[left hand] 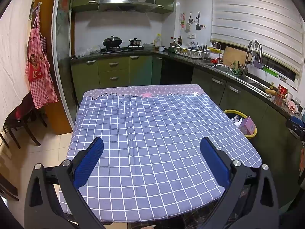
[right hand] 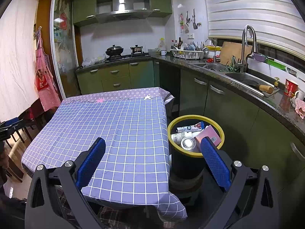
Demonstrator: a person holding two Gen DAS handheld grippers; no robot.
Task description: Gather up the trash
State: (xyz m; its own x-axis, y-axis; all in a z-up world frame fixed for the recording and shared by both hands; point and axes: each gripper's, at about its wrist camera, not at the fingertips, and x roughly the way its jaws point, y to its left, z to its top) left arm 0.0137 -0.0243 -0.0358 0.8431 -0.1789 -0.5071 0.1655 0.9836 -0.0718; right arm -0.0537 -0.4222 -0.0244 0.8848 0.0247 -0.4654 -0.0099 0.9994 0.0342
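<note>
A black bin with a yellow rim (right hand: pixel 196 154) stands on the floor right of the table. It holds trash: a pink box (right hand: pixel 210 133), a clear bottle (right hand: pixel 187 143) and a tube (right hand: pixel 190 128). In the left wrist view the bin (left hand: pixel 249 135) shows past the table's right edge with the pink box (left hand: pixel 247 126) in it. The table has a blue checked cloth (left hand: pixel 152 133), also in the right wrist view (right hand: pixel 114 126), with nothing on it. My left gripper (left hand: pixel 151 148) is open and empty above the table's near half. My right gripper (right hand: pixel 152 148) is open and empty over the table's right edge, beside the bin.
Green cabinets and a dark counter (right hand: pixel 247 87) with a sink (right hand: pixel 246 80) run along the right and back. A stove with pots (left hand: pixel 122 45) is at the back. Chairs (left hand: pixel 21 126) and an apron (left hand: pixel 39 64) are at the left wall.
</note>
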